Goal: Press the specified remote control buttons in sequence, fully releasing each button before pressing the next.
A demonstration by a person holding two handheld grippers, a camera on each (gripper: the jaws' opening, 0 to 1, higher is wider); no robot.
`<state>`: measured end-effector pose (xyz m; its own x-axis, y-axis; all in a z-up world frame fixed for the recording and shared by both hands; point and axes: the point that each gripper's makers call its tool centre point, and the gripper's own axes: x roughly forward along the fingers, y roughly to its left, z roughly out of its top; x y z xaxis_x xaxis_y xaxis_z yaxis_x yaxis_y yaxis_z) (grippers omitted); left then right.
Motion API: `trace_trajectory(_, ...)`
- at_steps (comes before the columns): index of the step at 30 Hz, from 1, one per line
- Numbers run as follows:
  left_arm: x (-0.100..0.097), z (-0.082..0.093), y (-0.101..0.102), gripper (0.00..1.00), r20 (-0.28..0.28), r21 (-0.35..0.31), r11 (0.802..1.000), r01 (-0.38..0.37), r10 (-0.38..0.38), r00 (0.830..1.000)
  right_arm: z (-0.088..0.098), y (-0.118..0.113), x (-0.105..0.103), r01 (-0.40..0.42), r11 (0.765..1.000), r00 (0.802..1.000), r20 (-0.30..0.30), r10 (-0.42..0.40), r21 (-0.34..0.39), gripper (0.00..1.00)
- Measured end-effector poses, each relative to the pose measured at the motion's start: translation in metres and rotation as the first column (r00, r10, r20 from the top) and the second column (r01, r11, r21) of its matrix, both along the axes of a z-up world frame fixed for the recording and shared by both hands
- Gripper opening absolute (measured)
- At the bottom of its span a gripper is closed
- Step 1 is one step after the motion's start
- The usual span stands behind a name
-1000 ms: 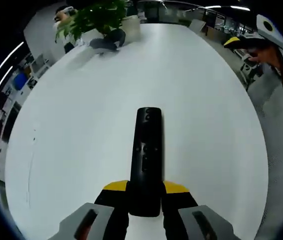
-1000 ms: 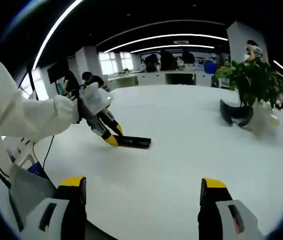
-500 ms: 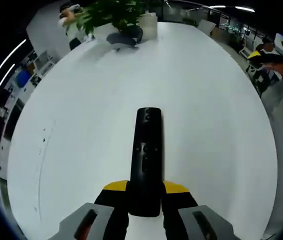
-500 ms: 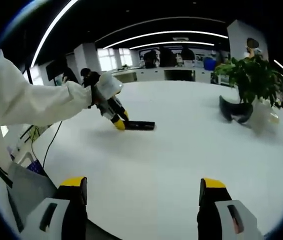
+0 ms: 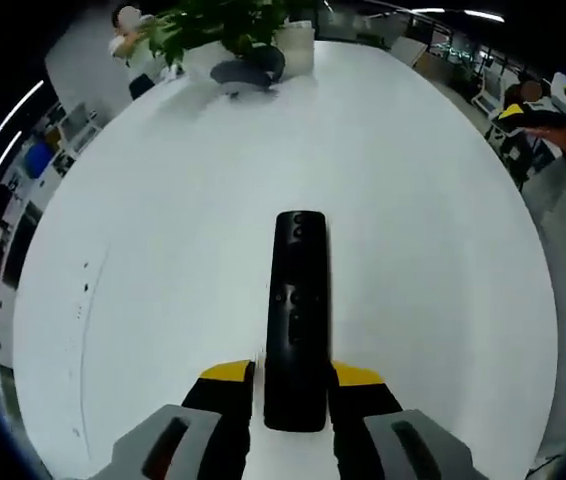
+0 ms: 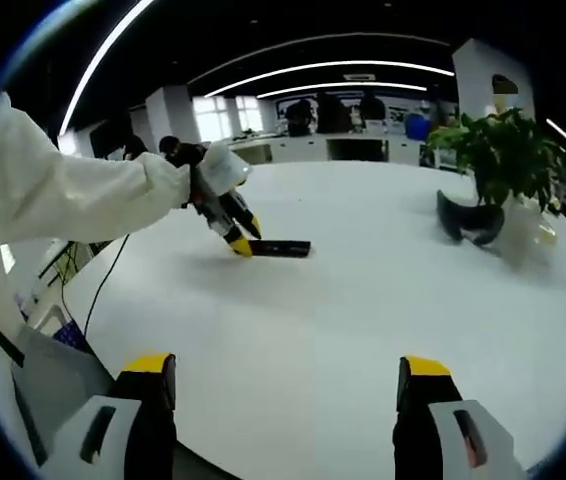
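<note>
Remote (image 5: 296, 315) flat on white table (image 5: 163, 250), pointing away from left tongs (image 5: 296, 385) clamping its near end, right tongs (image 6: 283, 400) apart

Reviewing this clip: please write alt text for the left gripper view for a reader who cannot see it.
A long black remote control lies on a white round table, its near end between the yellow-tipped jaws of the left gripper. A leafy green potted plant stands at the table's far edge.
</note>
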<state>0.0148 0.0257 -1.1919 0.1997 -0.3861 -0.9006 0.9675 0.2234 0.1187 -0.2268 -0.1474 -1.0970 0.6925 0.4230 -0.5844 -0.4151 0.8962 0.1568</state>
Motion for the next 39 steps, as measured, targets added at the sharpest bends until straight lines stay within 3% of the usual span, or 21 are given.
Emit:
trace_trajectory(3, 0.0, 0.001, 0.004, 0.4, -0.007, -0.014, 0.992, -0.126, 0.126, 0.992, 0.001, 0.0, -0.001, 0.004, 1.0, 1.0, 0.004, -0.004, 0.007, 0.91)
trace_trajectory(6, 0.003, 0.004, 0.009, 0.45, 0.061, -0.022, 0.984, -0.178, 0.179, 0.982, 0.007, 0.001, -0.001, 0.003, 1.0, 1.0, 0.028, -0.003, 0.005, 0.91)
trace_trajectory(9, 0.0, 0.005, 0.019, 0.45, 0.08, 0.005, 0.977, -0.212, 0.211, 0.974, 0.013, 0.002, 0.0, 0.0, 1.0, 0.999, 0.044, -0.001, 0.017, 0.91)
trace_trajectory(10, -0.004, 0.007, 0.019, 0.44, 0.055, -0.025, 0.967, -0.255, 0.256, 0.965, 0.015, 0.003, 0.002, -0.002, 1.0, 0.999, 0.054, 0.0, 0.027, 0.91)
trace_trajectory(13, -0.013, 0.016, 0.022, 0.49, 0.032, -0.066, 0.956, -0.285, 0.287, 0.957, 0.018, 0.01, 0.005, -0.017, 0.999, 0.998, 0.054, 0.014, 0.047, 0.92)
trace_trajectory(16, -0.023, 0.028, 0.025, 0.55, 0.062, -0.099, 0.949, -0.298, 0.305, 0.95, 0.021, 0.016, 0.006, -0.035, 0.998, 0.997, 0.067, 0.032, 0.046, 0.93)
trace_trajectory(22, -0.054, 0.05, 0.034, 0.69, 0.077, -0.212, 0.913, -0.347, 0.37, 0.926, 0.022, 0.022, 0.003, -0.056, 0.998, 0.996, 0.069, 0.053, 0.039, 0.93)
trace_trajectory(28, -0.089, 0.068, 0.041, 0.73, 0.085, -0.29, 0.87, -0.398, 0.437, 0.895, 0.022, 0.023, -0.001, -0.065, 0.997, 0.996, 0.057, 0.062, 0.051, 0.95)
trace_trajectory(31, -0.101, 0.082, 0.041, 0.86, 0.096, -0.378, 0.822, -0.427, 0.493, 0.865, 0.023, 0.023, -0.002, -0.071, 0.997, 0.996, 0.061, 0.069, 0.039, 0.96)
trace_trajectory(36, -0.125, 0.094, 0.046, 0.91, 0.102, -0.417, 0.792, -0.447, 0.529, 0.843, 0.025, 0.024, -0.007, -0.076, 0.996, 0.995, 0.069, 0.074, 0.038, 0.97)
trace_trajectory(39, -0.137, 0.105, 0.042, 0.94, 0.082, -0.477, 0.747, -0.463, 0.562, 0.823, 0.024, 0.026, -0.012, -0.086, 0.996, 0.994, 0.069, 0.083, 0.037, 0.98)
